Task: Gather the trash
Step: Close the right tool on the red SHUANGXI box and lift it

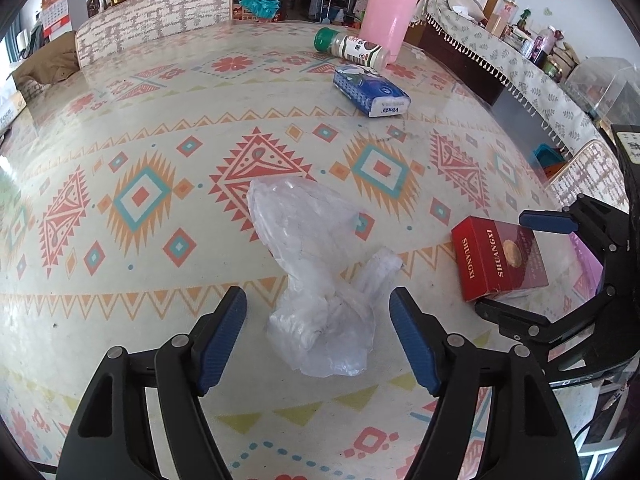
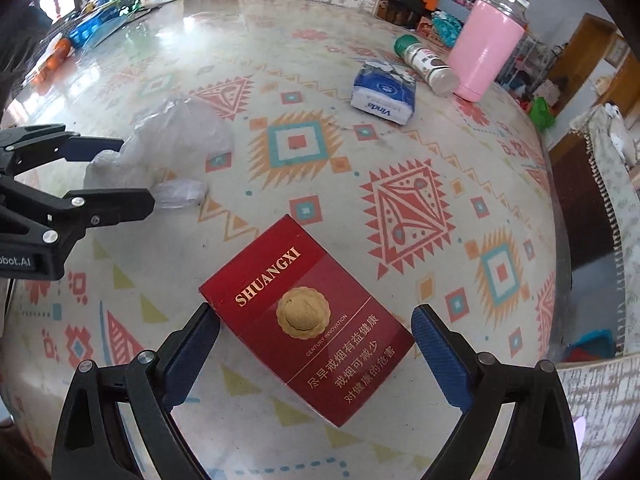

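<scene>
A crumpled clear plastic bag lies on the patterned table. My left gripper is open, its fingers on either side of the bag's near end. The bag and the left gripper also show in the right wrist view. A red Shuangxi cigarette box lies flat on the table. My right gripper is open, its fingers on either side of the box, not closed on it. In the left wrist view the box lies between the right gripper's fingers.
A blue Vinda tissue pack, a spice bottle on its side and a pink tumbler stand at the far side. Chairs ring the table. Clutter lies at the far left. The table's right edge is close.
</scene>
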A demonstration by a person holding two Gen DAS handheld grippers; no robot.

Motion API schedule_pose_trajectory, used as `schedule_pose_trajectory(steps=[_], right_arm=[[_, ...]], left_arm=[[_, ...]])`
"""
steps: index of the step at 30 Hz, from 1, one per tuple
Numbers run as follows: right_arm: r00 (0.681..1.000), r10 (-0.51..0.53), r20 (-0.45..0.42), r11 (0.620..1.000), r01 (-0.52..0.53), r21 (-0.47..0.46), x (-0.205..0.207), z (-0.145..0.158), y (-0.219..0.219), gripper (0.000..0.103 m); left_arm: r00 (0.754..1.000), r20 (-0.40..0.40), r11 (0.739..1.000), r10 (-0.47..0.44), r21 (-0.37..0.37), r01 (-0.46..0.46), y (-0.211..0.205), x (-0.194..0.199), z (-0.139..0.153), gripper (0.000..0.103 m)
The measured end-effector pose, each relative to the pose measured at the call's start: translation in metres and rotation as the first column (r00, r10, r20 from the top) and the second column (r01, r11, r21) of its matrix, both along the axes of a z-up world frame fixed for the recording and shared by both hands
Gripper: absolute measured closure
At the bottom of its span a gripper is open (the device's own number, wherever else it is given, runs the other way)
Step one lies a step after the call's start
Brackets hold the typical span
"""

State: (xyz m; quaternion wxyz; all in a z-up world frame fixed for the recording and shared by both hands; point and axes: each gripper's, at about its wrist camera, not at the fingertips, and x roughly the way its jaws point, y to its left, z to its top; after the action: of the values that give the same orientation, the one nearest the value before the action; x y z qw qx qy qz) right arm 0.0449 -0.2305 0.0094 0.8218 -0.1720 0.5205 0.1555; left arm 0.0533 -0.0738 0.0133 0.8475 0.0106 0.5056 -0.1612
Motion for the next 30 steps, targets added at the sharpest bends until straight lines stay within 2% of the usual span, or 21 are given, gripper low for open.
schedule_pose_trajectory(steps=[3,6,9,12,23,26,30], right_arm=[[0.999,-0.035,0.007,0.999,0.035,0.017,-0.005,0.002,-0.002,0.014],[0.998,-0.066,-0.001,0.997,0.066,0.027,-0.013,0.004,-0.002,0.026],[0.996,-0.087,-0.004,0.996,0.087,0.021,-0.018,0.006,-0.003,0.034],[0.994,-0.105,-0.012,0.994,0.105,0.025,-0.019,0.006,-0.003,0.034],[0.981,-0.196,-0.011,0.977,0.196,0.089,-0.002,0.002,-0.004,0.030],[0.974,-0.227,-0.021,0.965,0.228,0.132,0.003,-0.001,-0.010,0.023],[0.971,-0.239,0.001,0.962,0.237,0.138,0.007,-0.008,-0.011,0.004]], left_arm=[[1.000,0.002,1.000,0.007,0.014,-0.007,-0.001,0.000,0.000,0.033],[1.000,0.009,0.999,0.019,0.025,-0.019,0.001,-0.001,0.001,0.059],[1.000,0.002,1.000,0.032,0.001,-0.032,0.005,0.000,0.002,0.059],[0.999,0.011,0.999,0.040,0.004,-0.040,0.006,0.000,0.003,0.059],[0.998,0.015,0.998,0.054,0.016,-0.054,0.008,0.001,0.002,0.058],[0.998,0.014,0.998,0.053,0.014,-0.054,0.008,0.001,0.002,0.058],[0.999,0.011,0.999,0.053,0.006,-0.053,0.008,0.002,0.002,0.058]])
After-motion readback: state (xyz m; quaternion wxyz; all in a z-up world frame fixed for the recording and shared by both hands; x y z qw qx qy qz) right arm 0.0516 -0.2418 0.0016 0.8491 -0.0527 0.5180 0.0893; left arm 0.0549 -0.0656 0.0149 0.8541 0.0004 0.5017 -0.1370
